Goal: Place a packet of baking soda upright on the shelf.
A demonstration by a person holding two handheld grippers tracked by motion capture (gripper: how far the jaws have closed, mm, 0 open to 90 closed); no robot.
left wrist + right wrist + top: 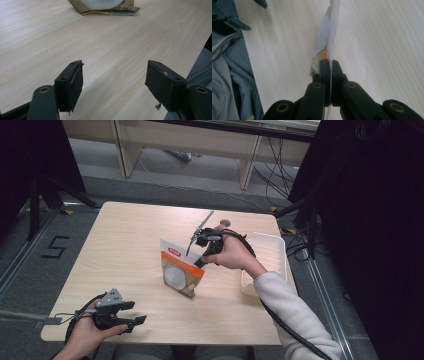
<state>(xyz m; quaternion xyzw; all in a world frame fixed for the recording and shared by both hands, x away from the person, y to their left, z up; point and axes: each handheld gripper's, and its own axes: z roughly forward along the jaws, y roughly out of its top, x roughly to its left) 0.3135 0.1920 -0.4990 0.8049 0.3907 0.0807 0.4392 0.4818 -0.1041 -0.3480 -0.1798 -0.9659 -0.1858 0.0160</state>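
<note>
An orange and white packet [179, 270] with a round clear window hangs upright over the middle of the table. My right gripper [200, 261] is shut on its right edge. Seen along the jaws in the right gripper view, the packet [329, 37] stands edge-on with the right gripper [329, 65] pinching its thin border. My left gripper [136, 320] rests near the table's front left edge, open with nothing between its fingers. From the left gripper view, the left gripper [113, 82] has its jaws wide apart over bare wood, and the packet's bottom edge [105, 7] lies far ahead.
A white plastic tray [270, 256] sits at the right side of the wooden table [130, 235], close behind the right hand. A sleeve [287, 312] crosses the front right part. Dark stands and cables surround the table on the floor.
</note>
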